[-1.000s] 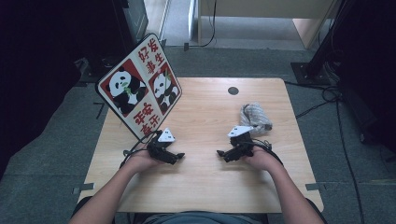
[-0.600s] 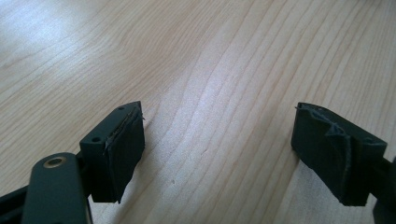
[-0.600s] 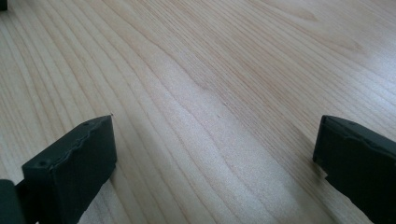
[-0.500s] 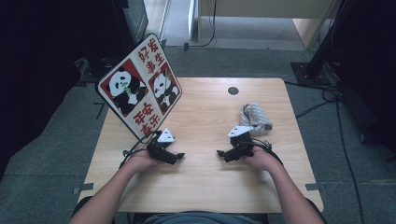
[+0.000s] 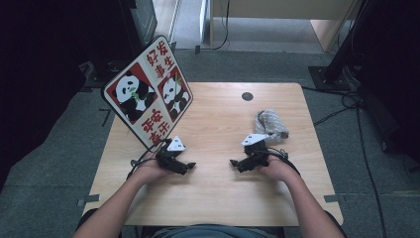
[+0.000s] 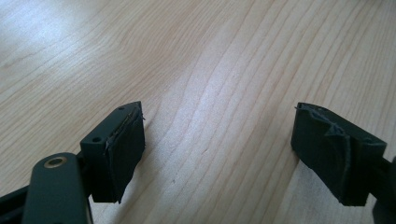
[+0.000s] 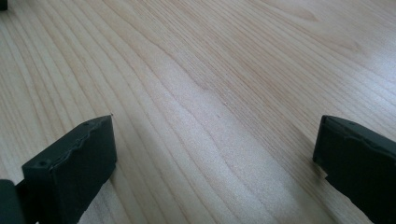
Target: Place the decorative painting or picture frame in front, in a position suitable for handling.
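Fingers (image 6: 123,154) spread over bare table (image 6: 224,70); overhead, panda sign (image 5: 147,96).

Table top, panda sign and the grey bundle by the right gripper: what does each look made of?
Table: pale wood or wood-look laminate, matt with soft sheen; long grain lines show. Panda sign: a thin rigid printed board, smooth; plastic or card, cannot tell. Grey bundle: crinkled and slightly shiny, perhaps plastic film or a bag; too small to be sure. It lies just beyond the right gripper.
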`<state>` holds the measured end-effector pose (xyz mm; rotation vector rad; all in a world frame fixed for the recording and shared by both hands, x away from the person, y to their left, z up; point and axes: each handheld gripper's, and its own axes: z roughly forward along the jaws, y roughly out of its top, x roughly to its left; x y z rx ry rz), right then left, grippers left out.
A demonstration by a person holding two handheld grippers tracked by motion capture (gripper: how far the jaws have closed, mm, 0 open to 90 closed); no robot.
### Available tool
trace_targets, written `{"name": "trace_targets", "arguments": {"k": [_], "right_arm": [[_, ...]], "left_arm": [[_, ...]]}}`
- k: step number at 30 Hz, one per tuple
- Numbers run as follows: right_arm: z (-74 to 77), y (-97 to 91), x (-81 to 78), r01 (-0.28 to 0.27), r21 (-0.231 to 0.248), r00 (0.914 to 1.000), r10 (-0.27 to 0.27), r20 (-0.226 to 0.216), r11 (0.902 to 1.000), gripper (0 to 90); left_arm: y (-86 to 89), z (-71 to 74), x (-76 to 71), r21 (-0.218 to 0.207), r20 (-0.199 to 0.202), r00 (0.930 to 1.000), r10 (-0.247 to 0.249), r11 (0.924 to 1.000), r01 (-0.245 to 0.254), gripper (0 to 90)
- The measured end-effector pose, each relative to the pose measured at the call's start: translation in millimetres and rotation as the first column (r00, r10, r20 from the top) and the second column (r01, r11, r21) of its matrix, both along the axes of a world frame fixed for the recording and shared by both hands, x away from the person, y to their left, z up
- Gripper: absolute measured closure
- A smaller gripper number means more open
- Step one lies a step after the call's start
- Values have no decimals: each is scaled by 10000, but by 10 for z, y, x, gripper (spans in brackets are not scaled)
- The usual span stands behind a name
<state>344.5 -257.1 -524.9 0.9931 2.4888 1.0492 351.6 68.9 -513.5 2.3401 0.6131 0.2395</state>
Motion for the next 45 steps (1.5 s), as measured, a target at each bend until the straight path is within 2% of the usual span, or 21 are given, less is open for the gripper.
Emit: {"name": "trace_targets", "arguments": {"k": [3,6,10,14,18,20,22,26,32,37,40,45], "right_arm": [[0,0,0,0,1,10000,0,0,10000,0],[0,0,1,-3,0,10000,3,4,10000,0],[0,0,1,-4,4,10000,4,-1,10000,0],[0,0,0,1,2,10000,-1,-1,10000,0],[0,0,1,-4,2,10000,4,4,10000,0],[0,0,0,-4,3,10000,4,1,10000,0],[0,0,0,-3,2,10000,3,3,10000,0],[0,0,0,-5,6,10000,5,-1,10000,0],[0,0,0,-2,4,10000,2,1,10000,0],[0,0,0,-4,5,10000,4,0,10000,0],[0,0,0,0,5,10000,0,-3,10000,0],[0,0,0,3,2,10000,-3,-4,10000,0]], "left_arm": [[17,17,22,-6,-214,9998,19,10000,-19,179],[67,52,68,-125,-804,9967,59,9999,-69,178],[118,98,105,-37,-1219,9922,259,9996,-266,178],[141,161,108,-88,-1506,9884,200,9997,-215,218],[158,243,91,-361,-1443,9895,-55,9993,3,254],[176,282,76,-644,-1439,9896,-64,9979,-29,330],[199,324,67,-849,-1378,9904,-69,9964,-49,363],[220,383,49,-963,-1447,9895,34,9952,-175,350],[262,432,85,-1212,-1858,9825,-122,9926,-106,329],[302,472,82,-1416,-1842,9828,-99,9898,-166,277],[326,489,73,-1531,-1782,9836,-264,9882,-12,274],[372,536,62,-1332,-1573,9872,-271,9911,60,306]]}}
